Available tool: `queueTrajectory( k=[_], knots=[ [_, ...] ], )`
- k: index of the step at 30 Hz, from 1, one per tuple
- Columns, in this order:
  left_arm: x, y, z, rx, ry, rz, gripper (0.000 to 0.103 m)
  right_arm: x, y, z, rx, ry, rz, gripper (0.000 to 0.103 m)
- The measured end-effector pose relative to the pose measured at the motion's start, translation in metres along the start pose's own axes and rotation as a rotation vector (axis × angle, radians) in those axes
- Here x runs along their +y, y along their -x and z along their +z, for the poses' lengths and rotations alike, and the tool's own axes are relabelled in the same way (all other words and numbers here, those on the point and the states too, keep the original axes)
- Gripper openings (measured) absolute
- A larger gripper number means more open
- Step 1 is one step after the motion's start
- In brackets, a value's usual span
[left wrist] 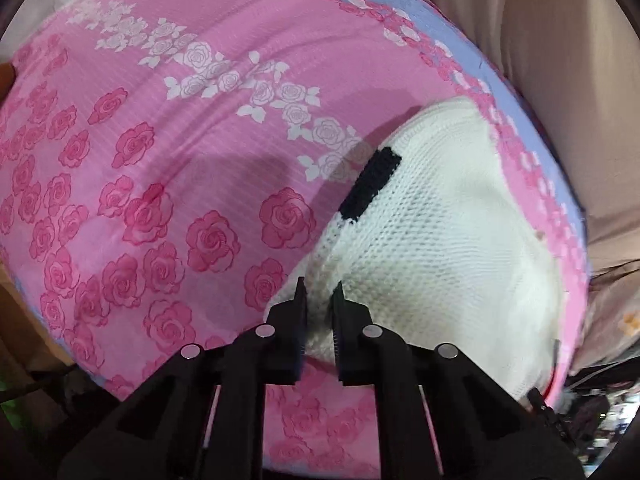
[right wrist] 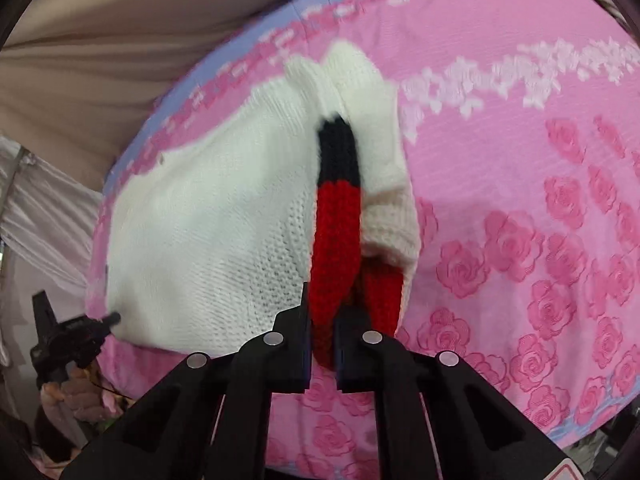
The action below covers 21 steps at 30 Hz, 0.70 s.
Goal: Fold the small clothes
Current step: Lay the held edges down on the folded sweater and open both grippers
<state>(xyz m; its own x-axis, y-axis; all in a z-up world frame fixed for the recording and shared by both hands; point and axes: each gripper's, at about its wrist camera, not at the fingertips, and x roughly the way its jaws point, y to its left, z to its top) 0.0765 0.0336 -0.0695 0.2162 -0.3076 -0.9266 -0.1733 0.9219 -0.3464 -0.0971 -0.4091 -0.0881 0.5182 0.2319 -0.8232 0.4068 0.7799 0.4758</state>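
Here the left gripper (left wrist: 319,294) pinches the white knitted sweater (left wrist: 432,240) at its edge — the right gripper (right wrist: 322,312) pinches its red-and-black band (right wrist: 336,216), over the pink rose-print sheet (left wrist: 180,140).

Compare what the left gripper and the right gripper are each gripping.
The left gripper pinches a plain white edge of the knit sweater; the right gripper pinches its red band, below a black section. Left holds flat fabric; right holds a bunched fold. Both are shut on the same sweater over the pink rose sheet.
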Motion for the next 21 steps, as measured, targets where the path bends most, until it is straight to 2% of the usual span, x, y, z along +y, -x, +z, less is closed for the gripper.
queueTrajectory(
  k=[3,5,7,9,11,12,13,14,15,18,21],
  knots=[
    [0.002,0.026,-0.004,0.018,-0.036,-0.031,0.009,0.004,0.036,0.001,-0.030,0.010,0.012,0.007],
    [0.003,0.028,-0.011,0.048,-0.070,-0.001,0.009,-0.002,0.041,-0.004,-0.030,0.016,-0.016,0.007],
    [0.004,0.011,-0.014,0.081,-0.082,0.038,0.014,-0.016,0.022,-0.009,0.009,0.029,-0.077,0.009],
    [0.007,-0.011,-0.020,0.103,-0.075,0.069,0.015,-0.038,-0.011,-0.019,0.101,0.009,-0.177,0.014],
    [0.002,-0.007,-0.019,0.082,-0.068,0.072,0.016,-0.042,-0.006,-0.019,0.066,-0.053,-0.167,0.018],
    [-0.003,0.001,-0.016,0.061,-0.082,0.055,0.020,-0.038,0.004,-0.017,0.025,-0.064,-0.154,0.021],
    [-0.008,0.011,-0.013,0.036,-0.099,0.041,0.024,-0.030,0.015,-0.012,-0.023,-0.053,-0.159,0.034],
    [-0.014,0.024,-0.007,-0.008,-0.118,0.036,0.034,-0.024,0.021,-0.008,-0.055,-0.033,-0.173,0.052],
    [-0.021,0.035,0.001,-0.056,-0.136,0.034,0.045,-0.016,0.027,-0.001,-0.087,-0.002,-0.188,0.058],
    [-0.042,0.048,0.028,-0.125,-0.189,0.009,0.054,0.006,0.026,0.029,-0.136,0.093,-0.194,0.058],
    [-0.069,0.028,0.062,-0.145,-0.250,0.017,0.065,0.018,0.004,0.067,-0.149,0.121,-0.182,0.059]
  ],
)
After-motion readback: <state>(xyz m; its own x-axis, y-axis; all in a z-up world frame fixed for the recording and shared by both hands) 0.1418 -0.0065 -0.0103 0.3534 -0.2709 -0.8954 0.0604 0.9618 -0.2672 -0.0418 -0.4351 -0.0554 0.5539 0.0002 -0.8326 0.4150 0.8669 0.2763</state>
